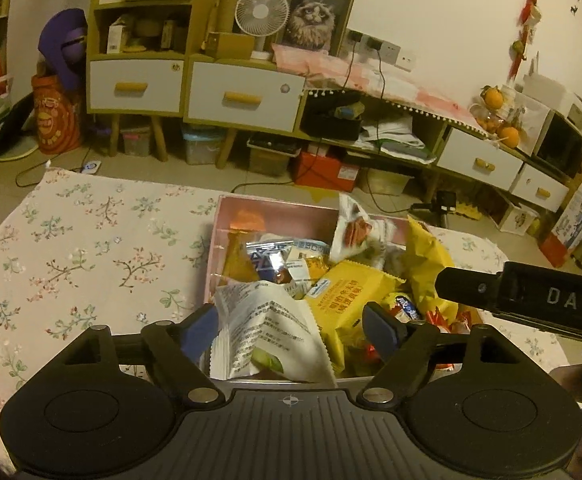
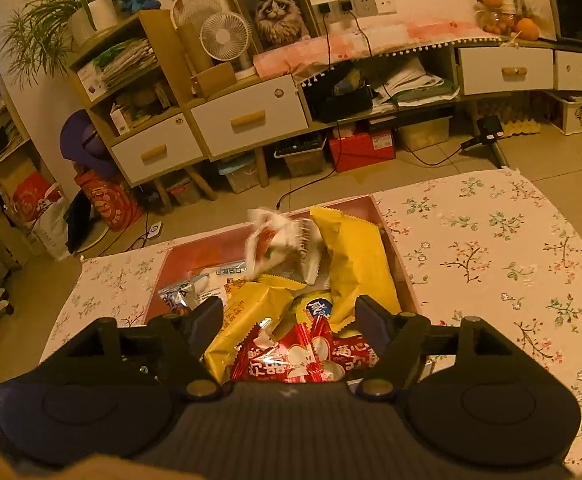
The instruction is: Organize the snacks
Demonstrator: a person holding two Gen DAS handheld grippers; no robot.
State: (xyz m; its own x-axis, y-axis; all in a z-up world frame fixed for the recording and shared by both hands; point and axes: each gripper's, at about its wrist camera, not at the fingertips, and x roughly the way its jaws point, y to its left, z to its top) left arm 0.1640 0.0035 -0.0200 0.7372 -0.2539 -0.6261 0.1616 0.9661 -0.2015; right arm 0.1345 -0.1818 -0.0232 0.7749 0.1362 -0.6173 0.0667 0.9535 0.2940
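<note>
A pink box (image 1: 227,208) sits on the floral tablecloth and holds several snack packets. My left gripper (image 1: 291,324) is open over the box's near edge, with a white packet (image 1: 267,332) standing between its fingers, not clamped. Beside it lies a yellow packet (image 1: 347,292). My right gripper (image 2: 289,320) is open above the same pink box (image 2: 363,204); a red packet (image 2: 303,356) and a yellow packet (image 2: 243,320) lie between its fingers. A white packet with a red picture (image 2: 275,240) looks blurred at the far end. The right gripper's body (image 1: 531,300) shows at the right of the left wrist view.
The floral tablecloth (image 1: 83,256) spreads left of the box and also right of it (image 2: 511,248). Beyond the table stand white-drawered cabinets (image 1: 243,96), a small fan (image 1: 261,12), a framed cat picture (image 2: 279,12), storage boxes and cables on the floor.
</note>
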